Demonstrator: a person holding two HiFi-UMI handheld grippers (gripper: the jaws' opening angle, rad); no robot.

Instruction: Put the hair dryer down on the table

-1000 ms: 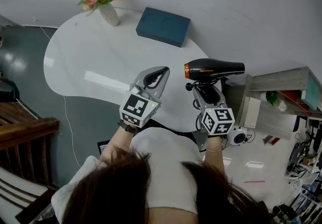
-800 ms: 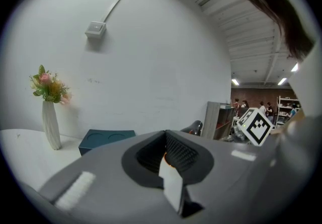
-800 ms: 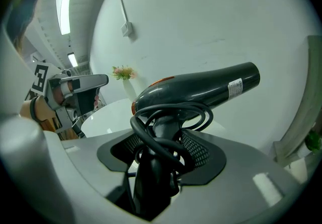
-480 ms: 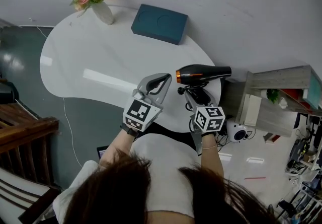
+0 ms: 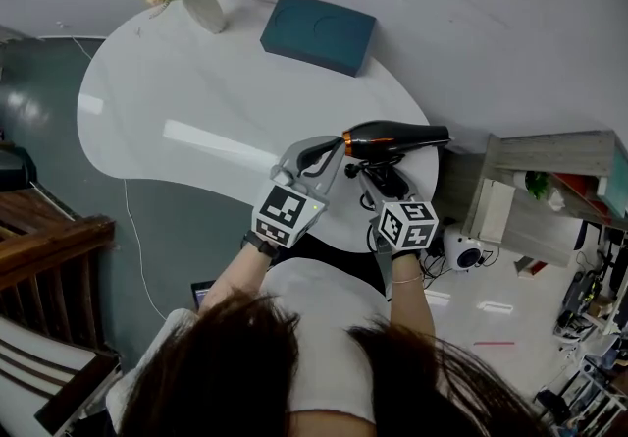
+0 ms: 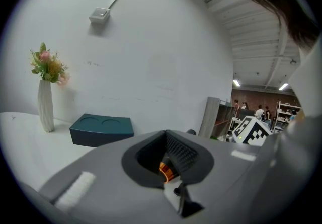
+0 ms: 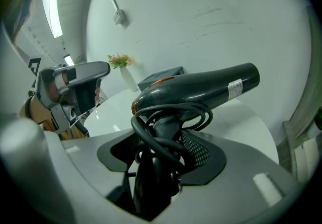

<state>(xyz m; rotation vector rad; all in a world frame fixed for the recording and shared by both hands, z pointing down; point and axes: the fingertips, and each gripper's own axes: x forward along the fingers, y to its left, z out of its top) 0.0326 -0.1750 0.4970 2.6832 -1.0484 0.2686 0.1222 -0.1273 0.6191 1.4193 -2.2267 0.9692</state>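
The right gripper [image 7: 161, 147] is clamping the hair dryer [image 7: 201, 87] by its handle, its jaws standing fairly wide around that handle and the black cord [image 7: 137, 128] that is looping round it. The dryer's barrel is lying level above the jaw tips and crosswise to them, hanging over the near right edge of the white table [image 5: 177, 101]; whether it is touching the tabletop I cannot tell. The body is showing glossy black, with an orange ring at the end that is pointing toward the left gripper [image 5: 326, 147] and a small pale label near the other end. The left gripper is sitting just beside that orange end, its jaws closed together and holding nothing. A teal box [image 5: 319, 32] and a vase of flowers [image 5: 201, 5] are standing well apart from the dryer at the table's far side
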